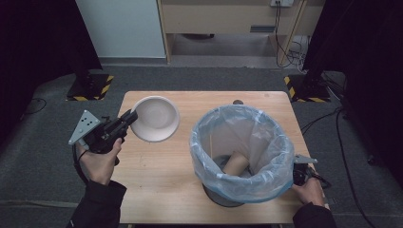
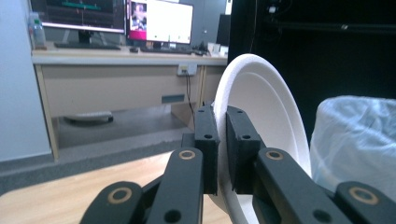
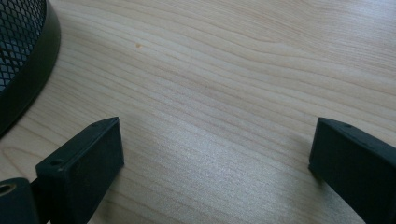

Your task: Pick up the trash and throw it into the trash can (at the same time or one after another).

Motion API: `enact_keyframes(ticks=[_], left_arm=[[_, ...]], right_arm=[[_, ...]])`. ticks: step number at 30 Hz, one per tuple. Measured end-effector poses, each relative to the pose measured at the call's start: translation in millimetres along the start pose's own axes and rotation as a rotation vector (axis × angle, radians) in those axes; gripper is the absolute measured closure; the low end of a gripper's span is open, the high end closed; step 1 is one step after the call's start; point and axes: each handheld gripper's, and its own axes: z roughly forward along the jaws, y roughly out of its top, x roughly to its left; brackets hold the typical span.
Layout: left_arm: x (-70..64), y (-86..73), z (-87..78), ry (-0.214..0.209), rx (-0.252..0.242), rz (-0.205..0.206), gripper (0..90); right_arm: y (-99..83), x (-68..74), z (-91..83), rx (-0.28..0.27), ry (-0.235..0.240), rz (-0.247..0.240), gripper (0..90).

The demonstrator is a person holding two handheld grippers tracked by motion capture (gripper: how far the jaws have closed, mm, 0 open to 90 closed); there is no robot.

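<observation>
Left gripper [image 1: 129, 115] clamped on plate [image 1: 157, 118] rim, plate tilted, just left of bin [image 1: 240, 152]. Right gripper [image 3: 215, 154] jaws apart, beside bin's base.

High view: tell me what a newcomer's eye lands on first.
The round mesh bin lined with a pale blue plastic bag stands at the table's right, a brown cardboard tube inside it. Left of it, the left gripper clamps the rim of a white foam plate, lifted and tilted. The right gripper rests open over the light wooden table.

A cardboard tube [image 1: 234, 164] lies inside the bag-lined mesh bin [image 1: 247, 190].
</observation>
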Motion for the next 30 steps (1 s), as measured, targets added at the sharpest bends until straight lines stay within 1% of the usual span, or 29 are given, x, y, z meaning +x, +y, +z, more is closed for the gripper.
enact_keyframes(ticks=[3, 4, 10, 13, 19, 26, 30], left_arm=[[-2.7, 5.8, -4.5, -0.004, -0.026, 0.005, 83.7], [-4.3, 8.9, -6.9, -0.007, -0.043, 0.006, 83.7], [-9.7, 19.3, -15.7, -0.018, -0.094, 0.015, 83.7], [-12.4, 23.2, -18.8, -0.024, -0.115, 0.011, 83.7], [-18.0, 30.3, -23.9, -0.035, -0.152, 0.014, 83.7], [-24.3, 38.4, -27.7, -0.064, -0.189, 0.007, 83.7], [-29.6, 46.2, -28.5, -0.082, -0.213, 0.013, 83.7]], right_arm=[[0.1, 0.0, -0.2, 0.003, 0.001, 0.0, 3.2], [0.1, 0.0, -0.2, 0.002, 0.001, 0.0, 3.2], [0.1, 0.0, -0.2, 0.003, 0.001, 0.0, 3.2], [0.0, 0.0, -0.2, 0.002, 0.001, 0.0, 3.2], [0.0, 0.0, 0.0, 0.0, 0.0, 0.0, 3.2], [0.0, 0.0, 0.1, 0.0, 0.0, 0.0, 3.2], [0.0, -0.1, 0.2, 0.0, 0.001, -0.001, 3.1]])
